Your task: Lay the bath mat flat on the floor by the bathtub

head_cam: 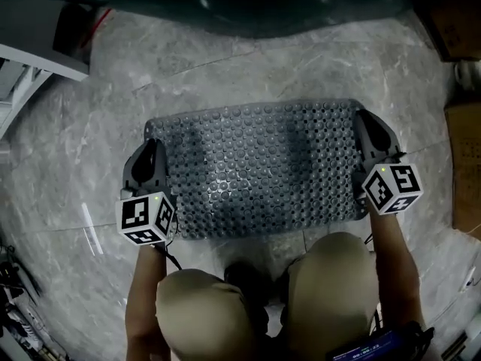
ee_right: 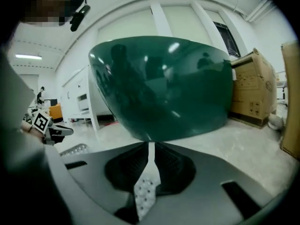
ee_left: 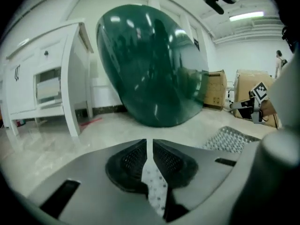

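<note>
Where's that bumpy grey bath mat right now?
In the head view the bath mat is spread out at centre, between the bathtub above and the person's knees below; the left gripper pinches its left edge, the right gripper its right edge.

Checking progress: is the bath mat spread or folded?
Spread: the bath mat shows one open studded face, left gripper and right gripper clamping its ends.

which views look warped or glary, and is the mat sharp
Head view: dim, greyish, the bath mat sharp with a pale sheen near its middle. Left gripper view: strong fisheye bending the cabinet, light streaks on the green bathtub, the bath mat between the jaws soft. Right gripper view: same bulge, glints on the bathtub, dark corners.
</note>
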### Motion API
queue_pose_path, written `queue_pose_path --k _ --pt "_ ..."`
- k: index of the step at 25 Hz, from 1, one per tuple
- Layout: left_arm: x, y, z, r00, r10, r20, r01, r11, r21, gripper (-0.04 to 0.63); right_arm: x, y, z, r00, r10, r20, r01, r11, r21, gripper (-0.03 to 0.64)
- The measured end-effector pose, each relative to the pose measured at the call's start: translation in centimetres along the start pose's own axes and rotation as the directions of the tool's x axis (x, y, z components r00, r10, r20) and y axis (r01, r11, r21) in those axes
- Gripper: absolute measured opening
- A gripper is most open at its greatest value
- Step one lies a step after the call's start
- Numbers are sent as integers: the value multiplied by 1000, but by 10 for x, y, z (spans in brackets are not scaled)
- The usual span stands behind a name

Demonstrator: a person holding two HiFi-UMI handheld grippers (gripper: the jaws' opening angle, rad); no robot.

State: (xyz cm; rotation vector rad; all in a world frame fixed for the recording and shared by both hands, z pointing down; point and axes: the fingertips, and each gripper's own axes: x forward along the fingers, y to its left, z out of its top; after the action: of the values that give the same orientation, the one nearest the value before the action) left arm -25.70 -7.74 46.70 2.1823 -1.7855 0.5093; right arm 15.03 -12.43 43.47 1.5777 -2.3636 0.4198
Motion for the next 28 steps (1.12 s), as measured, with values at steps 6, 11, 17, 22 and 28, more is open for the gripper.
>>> queue_pose_path --k 6,11,17,22,28 --pt "-2 -12 121 985 -14 171 -8 992 127 49 20 101 128 957 209 199 -164 962 -218 46" --pt "-27 -14 202 954 -16 300 -28 989 143 44 7 148 184 932 278 231 -213 939 -270 43" --pt "-73 -8 260 916 15 401 -71 989 126 44 -26 178 225 905 318 282 -232 926 -299 43" --pt "-62 -1 226 919 72 387 -98 994 48 44 -28 178 212 905 310 291 -174 894 -412 43" --pt "-55 -2 210 924 75 374 -103 993 55 44 -30 162 211 898 307 315 -164 898 -409 37"
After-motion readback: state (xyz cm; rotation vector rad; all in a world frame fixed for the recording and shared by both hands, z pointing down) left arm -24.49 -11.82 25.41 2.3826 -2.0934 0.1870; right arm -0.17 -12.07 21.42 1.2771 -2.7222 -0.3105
